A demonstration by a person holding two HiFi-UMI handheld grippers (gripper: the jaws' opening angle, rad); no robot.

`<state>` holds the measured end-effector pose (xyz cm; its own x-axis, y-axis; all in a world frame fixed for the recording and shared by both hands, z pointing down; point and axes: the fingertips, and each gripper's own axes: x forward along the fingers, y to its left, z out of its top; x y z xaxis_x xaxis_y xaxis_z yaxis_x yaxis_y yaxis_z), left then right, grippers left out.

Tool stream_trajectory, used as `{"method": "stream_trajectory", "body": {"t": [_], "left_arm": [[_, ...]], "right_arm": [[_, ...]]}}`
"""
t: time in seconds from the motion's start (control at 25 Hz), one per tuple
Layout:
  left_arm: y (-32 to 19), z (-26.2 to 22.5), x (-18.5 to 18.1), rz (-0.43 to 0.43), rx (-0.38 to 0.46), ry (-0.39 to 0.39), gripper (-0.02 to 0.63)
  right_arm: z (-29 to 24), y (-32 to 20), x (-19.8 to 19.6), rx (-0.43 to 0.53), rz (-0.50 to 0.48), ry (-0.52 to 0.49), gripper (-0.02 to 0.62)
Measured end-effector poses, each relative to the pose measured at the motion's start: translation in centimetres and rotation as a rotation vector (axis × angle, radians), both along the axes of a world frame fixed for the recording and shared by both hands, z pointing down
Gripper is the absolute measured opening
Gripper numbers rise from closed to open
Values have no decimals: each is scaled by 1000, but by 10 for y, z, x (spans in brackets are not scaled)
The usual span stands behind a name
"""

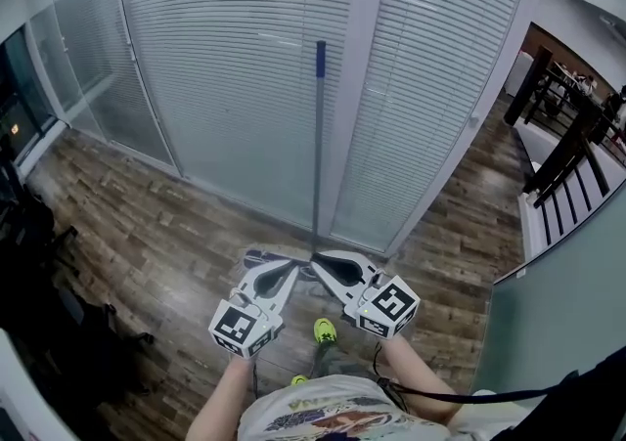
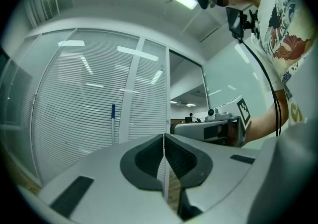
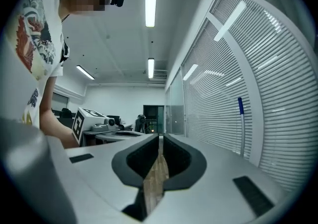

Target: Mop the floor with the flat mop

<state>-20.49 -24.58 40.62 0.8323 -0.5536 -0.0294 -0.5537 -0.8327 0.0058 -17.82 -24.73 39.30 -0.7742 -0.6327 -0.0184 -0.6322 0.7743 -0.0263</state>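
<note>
Room: office corridor, wood-plank floor (image 1: 176, 224), glass partition (image 1: 225, 77) with shut white blinds.

Task item: the flat mop (image 1: 318, 146) stands upright, its pole leaning on the pale post between two panes, with the blue cap (image 1: 320, 58) at the top. From the left gripper view the pole (image 2: 114, 123) is ahead and to the left. From the right gripper view it (image 3: 241, 128) is ahead and to the right. It stands apart from both.

Grippers: the left gripper (image 1: 266, 261) has its jaws pressed together with nothing between them, only floor showing past the pads (image 2: 176, 161). The right gripper (image 1: 323, 265) is the same — closed and empty, with planks visible through the slit. Both are held level, side by side, just short of the pole's foot.

Handling (judgement): the pole looks thin, stiff, light and smooth, and is likely to slip or spin in a loose hold. Best to open the jaws, take it at two well-separated heights on the bare shaft, and grip firmly. It is propped only, so a nudge could topple it sideways.

Not readable: the mop head. The pole's lower end drops behind the grippers in the head view, so the pad's place and lie cannot be told. Neither gripper view reaches the base.
</note>
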Motion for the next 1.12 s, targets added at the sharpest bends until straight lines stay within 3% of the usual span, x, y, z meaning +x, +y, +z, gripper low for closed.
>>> {"method": "stream_trajectory", "body": {"t": [0.32,0.8,1.12], "left_arm": [[-80,7,41,-12,-28,-19,12],[-226,20,121,-50,-41,-68,12],[-290,26,134,-91,-38,-92,12]], "right_arm": [[12,-82,32,-38,-1,-31,32],[23,-237,112,-71,-17,-60,34],[27,-296,119,-76,-56,-33,34]]}}
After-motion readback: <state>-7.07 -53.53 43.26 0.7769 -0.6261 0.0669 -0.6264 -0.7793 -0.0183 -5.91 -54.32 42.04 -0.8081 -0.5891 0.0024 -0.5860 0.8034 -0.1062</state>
